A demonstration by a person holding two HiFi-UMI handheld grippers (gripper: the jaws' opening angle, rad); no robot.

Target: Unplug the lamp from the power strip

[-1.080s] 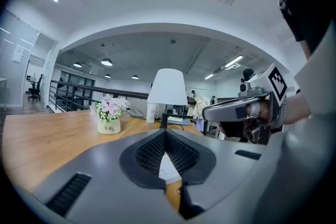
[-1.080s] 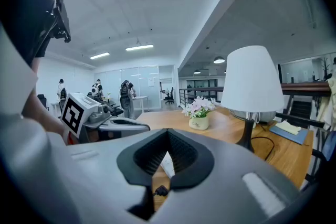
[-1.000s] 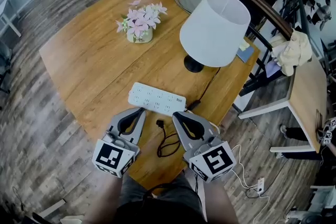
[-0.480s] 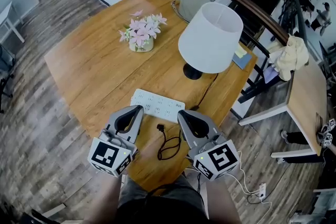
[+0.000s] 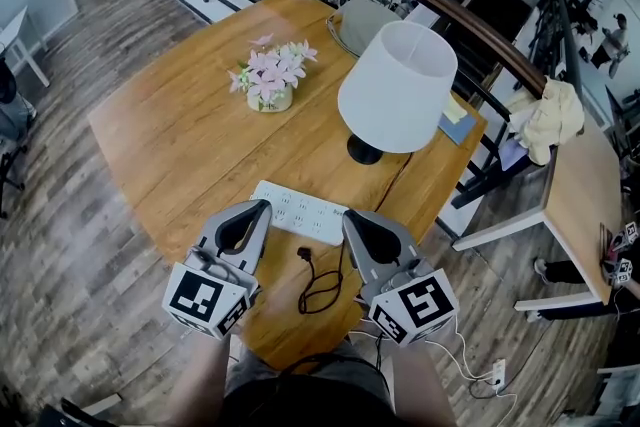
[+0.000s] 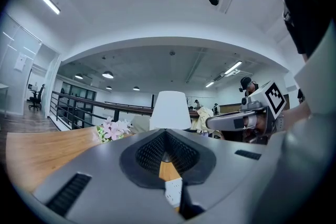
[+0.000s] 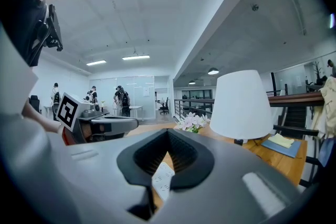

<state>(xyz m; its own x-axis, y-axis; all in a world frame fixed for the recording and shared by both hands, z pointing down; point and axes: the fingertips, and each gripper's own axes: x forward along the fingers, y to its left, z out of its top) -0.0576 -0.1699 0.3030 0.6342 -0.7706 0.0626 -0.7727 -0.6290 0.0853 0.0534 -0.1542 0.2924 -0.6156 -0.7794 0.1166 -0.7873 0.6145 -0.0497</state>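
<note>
White power strip (image 5: 300, 211): lies flat on the wooden table (image 5: 170, 130), its long side running across the head view; no plug shows in the sockets that can be seen.
Black plug (image 5: 304, 255): on bare wood just on the person's side of the strip, apart from it and in no socket.
Cord (image 5: 322, 287): leaves the plug in a loose loop, nearer the person than the strip, running toward the table's edge.
Lamp (image 5: 397, 87): upright beyond the strip's right end, with a white shade over a dark round base, well apart from the plug.
Left gripper (image 5: 262, 206): raised off the table, its tips over the strip's left part. The jaws are pressed together with nothing between them. The plug lies to its right, on the person's side of the strip, untouched.
Right gripper (image 5: 350, 216): raised off the table, its tips over the strip's right end. The jaws are closed tight and empty. The plug lies to its left, apart from it.
Plug and grippers: the plug sits in the gap between the two gripper bodies, and neither touches it.
Gripper views: each looks level over the strip toward the lamp; a piece of the strip shows through the opening behind the closed tips.
Pink flowers (image 5: 272, 73): in a small pot, well beyond the strip's left half.
</note>
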